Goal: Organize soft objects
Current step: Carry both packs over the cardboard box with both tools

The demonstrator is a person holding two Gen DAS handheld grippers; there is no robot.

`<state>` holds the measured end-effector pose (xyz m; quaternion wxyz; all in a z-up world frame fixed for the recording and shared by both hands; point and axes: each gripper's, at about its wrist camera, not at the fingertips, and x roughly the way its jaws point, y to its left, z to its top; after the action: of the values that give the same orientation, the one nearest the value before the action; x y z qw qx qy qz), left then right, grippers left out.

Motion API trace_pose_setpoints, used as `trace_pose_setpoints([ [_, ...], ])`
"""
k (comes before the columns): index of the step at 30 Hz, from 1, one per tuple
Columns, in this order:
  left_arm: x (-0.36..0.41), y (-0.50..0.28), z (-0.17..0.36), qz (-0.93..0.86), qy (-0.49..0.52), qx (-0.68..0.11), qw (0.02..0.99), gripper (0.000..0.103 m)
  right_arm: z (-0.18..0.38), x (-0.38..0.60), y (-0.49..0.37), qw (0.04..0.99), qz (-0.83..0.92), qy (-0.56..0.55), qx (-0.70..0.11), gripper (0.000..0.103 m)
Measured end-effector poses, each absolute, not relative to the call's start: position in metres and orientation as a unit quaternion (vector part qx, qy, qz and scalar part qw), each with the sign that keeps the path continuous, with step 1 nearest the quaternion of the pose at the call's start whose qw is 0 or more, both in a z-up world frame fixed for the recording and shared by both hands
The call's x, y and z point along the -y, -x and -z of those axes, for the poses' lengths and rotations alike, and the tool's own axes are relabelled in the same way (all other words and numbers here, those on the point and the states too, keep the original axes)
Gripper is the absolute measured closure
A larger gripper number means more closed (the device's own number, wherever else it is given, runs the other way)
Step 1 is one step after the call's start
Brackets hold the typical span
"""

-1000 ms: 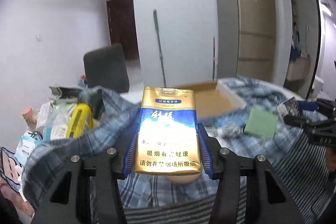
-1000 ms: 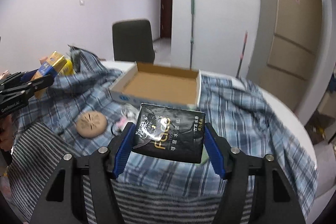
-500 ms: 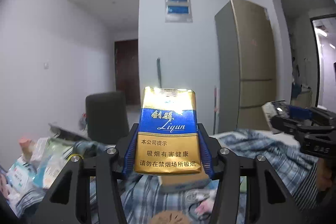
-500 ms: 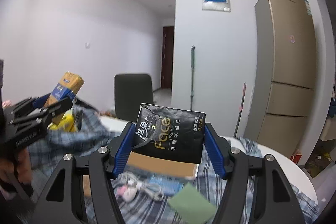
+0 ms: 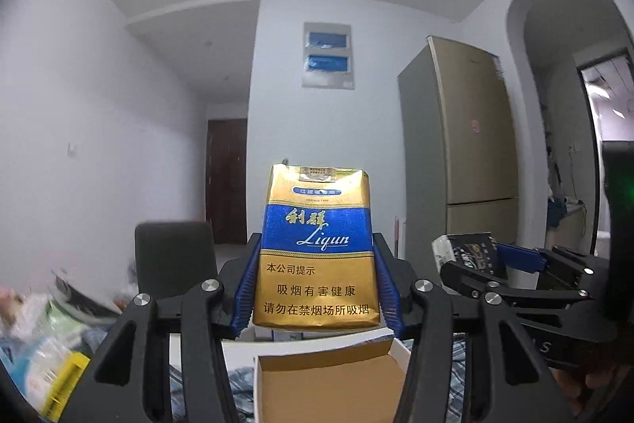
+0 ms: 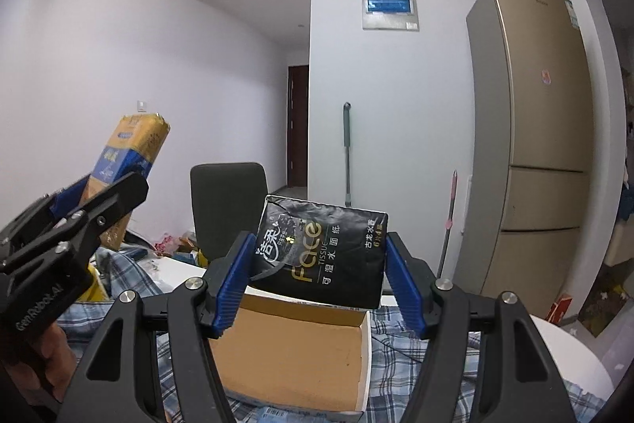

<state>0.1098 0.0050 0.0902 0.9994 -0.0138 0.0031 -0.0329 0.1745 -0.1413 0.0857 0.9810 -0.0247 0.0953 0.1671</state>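
My left gripper (image 5: 316,288) is shut on a gold and blue soft cigarette pack (image 5: 317,248), held upright in the air. The pack also shows at the left of the right wrist view (image 6: 126,153). My right gripper (image 6: 319,278) is shut on a black tissue pack (image 6: 321,252), which shows at the right of the left wrist view (image 5: 467,254). An open cardboard box (image 6: 293,347) with a brown floor lies on the checked cloth below both grippers; it also shows in the left wrist view (image 5: 329,383).
A blue checked cloth (image 6: 420,339) covers the round white table (image 6: 570,355). A dark chair (image 6: 230,201) stands behind the table. Packets and a yellow item (image 5: 63,383) lie at the left. A tall fridge (image 6: 531,145) stands at the right.
Both grippers have lifted and tilted upward with their packs, so the views now show the walls and ceiling. The two grippers have come closer together above the box.
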Motion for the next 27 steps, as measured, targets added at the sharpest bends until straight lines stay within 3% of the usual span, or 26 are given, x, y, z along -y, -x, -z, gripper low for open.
trace_pose_setpoints([
  [13, -0.012, -0.196, -0.046, 0.022, 0.016, -0.191, 0.981, 0.049, -0.036, 0.136, -0.216, 0.972, -0.174, 0.027, -0.157, 0.039],
  [20, -0.024, -0.232, -0.015, 0.026, 0.044, -0.272, 0.961, 0.049, -0.005, 0.127, -0.246, 0.945, -0.198, 0.037, -0.259, 0.039],
  [27, -0.020, -0.246, 0.015, 0.016, 0.028, -0.306, 0.952, 0.048, 0.029, 0.126, -0.271, 0.915, -0.202, 0.038, -0.347, 0.039],
])
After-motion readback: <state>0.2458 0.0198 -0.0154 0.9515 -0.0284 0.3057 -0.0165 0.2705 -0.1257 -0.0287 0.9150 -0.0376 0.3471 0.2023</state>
